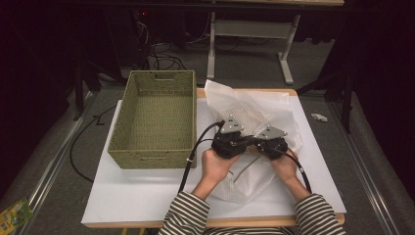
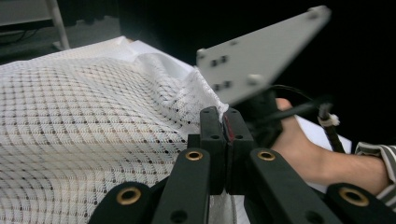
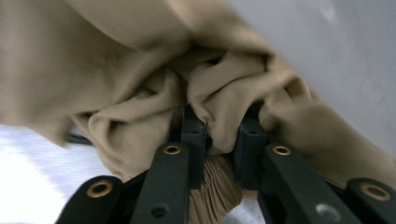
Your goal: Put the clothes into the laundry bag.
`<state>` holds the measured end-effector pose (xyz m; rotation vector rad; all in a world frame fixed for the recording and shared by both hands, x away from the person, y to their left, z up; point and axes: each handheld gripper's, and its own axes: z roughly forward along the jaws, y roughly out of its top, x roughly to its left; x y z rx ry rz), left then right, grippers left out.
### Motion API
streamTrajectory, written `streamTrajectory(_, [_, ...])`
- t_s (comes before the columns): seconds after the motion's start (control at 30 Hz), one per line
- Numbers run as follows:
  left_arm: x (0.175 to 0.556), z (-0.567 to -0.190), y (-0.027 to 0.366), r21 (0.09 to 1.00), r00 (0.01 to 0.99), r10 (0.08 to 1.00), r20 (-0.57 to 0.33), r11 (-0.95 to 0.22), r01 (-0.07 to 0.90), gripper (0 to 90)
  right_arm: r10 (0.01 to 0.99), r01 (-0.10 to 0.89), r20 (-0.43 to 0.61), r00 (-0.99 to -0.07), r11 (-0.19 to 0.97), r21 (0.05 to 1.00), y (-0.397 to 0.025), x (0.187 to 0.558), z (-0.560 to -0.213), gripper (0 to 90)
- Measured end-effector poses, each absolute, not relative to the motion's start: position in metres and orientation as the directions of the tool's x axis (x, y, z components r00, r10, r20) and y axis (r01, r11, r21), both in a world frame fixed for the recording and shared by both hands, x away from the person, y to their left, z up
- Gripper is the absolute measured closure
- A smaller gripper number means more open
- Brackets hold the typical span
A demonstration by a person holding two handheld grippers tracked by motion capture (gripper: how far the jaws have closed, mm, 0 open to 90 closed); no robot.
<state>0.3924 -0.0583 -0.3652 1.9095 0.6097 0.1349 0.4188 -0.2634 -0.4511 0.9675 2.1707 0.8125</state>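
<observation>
A white mesh bag (image 1: 241,111) lies crumpled on the white table (image 1: 137,193), right of centre. My left gripper (image 1: 233,141) sits at the bag's near middle; in the left gripper view its jaws (image 2: 226,125) are shut on a raised edge of the mesh (image 2: 93,121). Close to its right is my right gripper (image 1: 272,145), with its grey plate (image 2: 261,56) showing in the left gripper view. In the right gripper view a beige cloth (image 3: 116,60) bunches in folds, and the right gripper (image 3: 219,133) is shut on a fold of it.
A woven green-tan basket (image 1: 156,117) stands on the table's left half, near the left gripper's cable. Bare white table lies in front of the basket. A small white object (image 1: 319,117) lies on the floor at the right; desk legs stand behind.
</observation>
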Motion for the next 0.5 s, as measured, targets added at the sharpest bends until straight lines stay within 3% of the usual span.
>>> streamTrajectory(0.1, [0.395,-0.369,-0.055,0.885,0.854,0.483,-0.193,-0.291,0.364,89.1,0.803,0.436,-0.227,-0.55,0.509,0.742,-0.272,0.419,-0.449,66.8])
streamTrajectory(0.23, [0.399,-0.371,-0.051,0.884,0.843,0.503,-0.191,-0.285,0.37,89.0,0.771,0.402,-0.204,-0.603,0.515,0.757,-0.279,0.392,-0.431,55.7])
streamTrajectory(0.37, [0.399,-0.373,-0.053,0.886,0.842,0.504,-0.195,-0.277,0.371,88.9,0.763,0.363,-0.209,-0.611,0.505,0.783,-0.295,0.368,-0.42,55.7])
streamTrajectory(0.5, [0.399,-0.373,-0.053,0.887,0.841,0.506,-0.191,-0.278,0.369,88.8,0.786,0.372,-0.201,-0.584,0.479,0.795,-0.312,0.36,-0.417,65.2])
